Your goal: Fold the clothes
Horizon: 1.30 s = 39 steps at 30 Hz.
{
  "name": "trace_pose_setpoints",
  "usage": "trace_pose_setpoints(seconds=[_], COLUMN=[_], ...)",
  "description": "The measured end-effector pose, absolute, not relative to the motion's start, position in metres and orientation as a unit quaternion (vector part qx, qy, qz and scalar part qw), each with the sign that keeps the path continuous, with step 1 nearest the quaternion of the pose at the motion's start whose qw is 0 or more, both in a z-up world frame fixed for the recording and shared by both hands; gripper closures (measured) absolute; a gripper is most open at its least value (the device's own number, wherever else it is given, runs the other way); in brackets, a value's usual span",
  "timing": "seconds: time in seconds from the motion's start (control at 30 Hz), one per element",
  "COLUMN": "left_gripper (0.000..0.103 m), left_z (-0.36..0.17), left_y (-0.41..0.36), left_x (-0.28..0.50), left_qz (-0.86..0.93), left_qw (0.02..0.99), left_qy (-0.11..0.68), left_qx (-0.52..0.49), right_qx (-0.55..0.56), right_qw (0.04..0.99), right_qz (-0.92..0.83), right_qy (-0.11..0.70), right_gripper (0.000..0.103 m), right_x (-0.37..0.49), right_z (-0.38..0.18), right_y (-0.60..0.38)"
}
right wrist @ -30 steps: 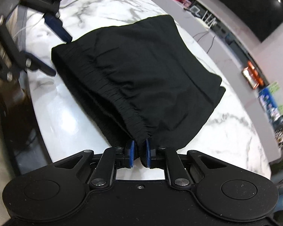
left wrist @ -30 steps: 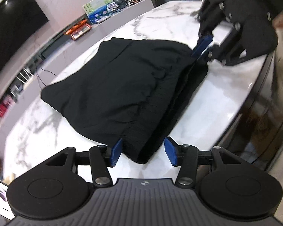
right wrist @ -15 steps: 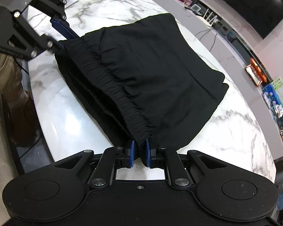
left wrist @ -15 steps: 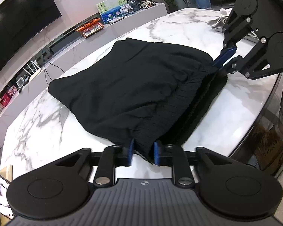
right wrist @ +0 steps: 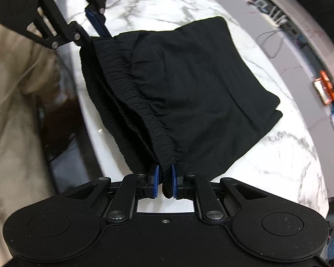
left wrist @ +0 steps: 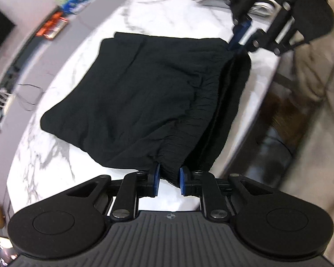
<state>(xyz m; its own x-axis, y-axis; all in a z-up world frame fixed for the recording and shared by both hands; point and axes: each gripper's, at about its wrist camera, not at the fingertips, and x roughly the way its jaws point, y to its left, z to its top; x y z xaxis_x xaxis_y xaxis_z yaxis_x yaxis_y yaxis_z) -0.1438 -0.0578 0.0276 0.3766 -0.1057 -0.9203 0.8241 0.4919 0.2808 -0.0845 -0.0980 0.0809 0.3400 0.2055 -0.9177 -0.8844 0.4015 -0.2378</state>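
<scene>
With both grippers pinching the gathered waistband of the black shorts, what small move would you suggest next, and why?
Probably carry the waistband forward over the legs to fold the black fabric shorts in half. The left gripper and right gripper each clamp an end of the elastic waistband, which looks raised off the white marble table, while the leg hems lie flat.

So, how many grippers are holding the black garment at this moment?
2: the left gripper and the right gripper each pinch one end of the black garment at its gathered waistband.

Left hand-held gripper (left wrist: 168, 179) and right hand-held gripper (right wrist: 163, 183): both clamped, tilted steeply down, 2 pads each pinching cloth.
</scene>
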Motion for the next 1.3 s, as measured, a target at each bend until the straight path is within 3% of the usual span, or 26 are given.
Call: trace_pose_setpoints(seconds=[0.5,0.57,0.77,0.93,1.1,1.3], left_gripper=[0.090,0.090,0.090,0.090,0.090,0.088], left_z=[0.109,0.113,0.107,0.070,0.049,0.028], left_y=[-0.037,-0.030,-0.023,-0.025,-0.027,-0.038], left_x=[-0.046,-0.018,0.004,-0.011,-0.039,-0.094], left_qz=[-0.350,-0.333,-0.374,-0.391,-0.404,-0.430], left_qw=[0.663,0.674,0.688,0.679,0.677,0.675], left_qy=[0.559,0.566,0.550,0.551,0.546,0.528], left_qx=[0.354,0.339,0.291,0.287,0.285,0.284], right_qx=[-0.393,-0.385,-0.342,-0.336,-0.346,-0.363], right_qw=[0.628,0.630,0.640,0.646,0.658,0.662], right_qz=[0.432,0.433,0.462,0.466,0.471,0.484], right_qy=[0.515,0.517,0.511,0.503,0.476,0.443], right_gripper=[0.095,0.099,0.100,0.097,0.086,0.061], right_x=[0.018,0.038,0.073,0.060,0.023,-0.029], right_z=[0.181,0.186,0.173,0.138,0.123,0.121], right_y=[-0.075,-0.071,-0.076,-0.086,-0.094,-0.105])
